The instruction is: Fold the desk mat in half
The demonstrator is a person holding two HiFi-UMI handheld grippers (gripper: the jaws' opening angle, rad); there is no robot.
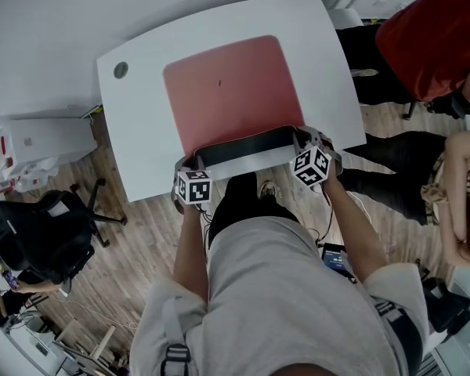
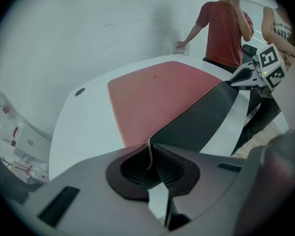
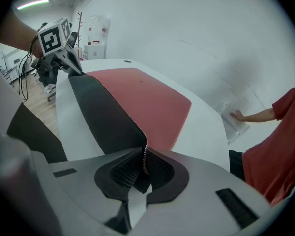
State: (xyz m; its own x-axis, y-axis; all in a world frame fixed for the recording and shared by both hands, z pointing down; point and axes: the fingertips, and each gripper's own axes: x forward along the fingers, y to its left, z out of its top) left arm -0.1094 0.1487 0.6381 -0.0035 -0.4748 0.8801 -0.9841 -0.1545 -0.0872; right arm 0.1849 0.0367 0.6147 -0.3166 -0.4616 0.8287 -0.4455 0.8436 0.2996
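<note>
Head view, looking steeply down: a pink desk mat (image 1: 235, 92) lies on a white table (image 1: 141, 155), its near edge raised so the dark underside shows. My left gripper (image 1: 189, 165) pinches the near left corner and my right gripper (image 1: 304, 139) the near right corner, each with jaws almost together on the thin stitched edge. The raised strip bows between them, so I judge the mat light, soft and floppy. Both corners seem the right hold; I would keep them level and taut while carrying the edge across
</note>
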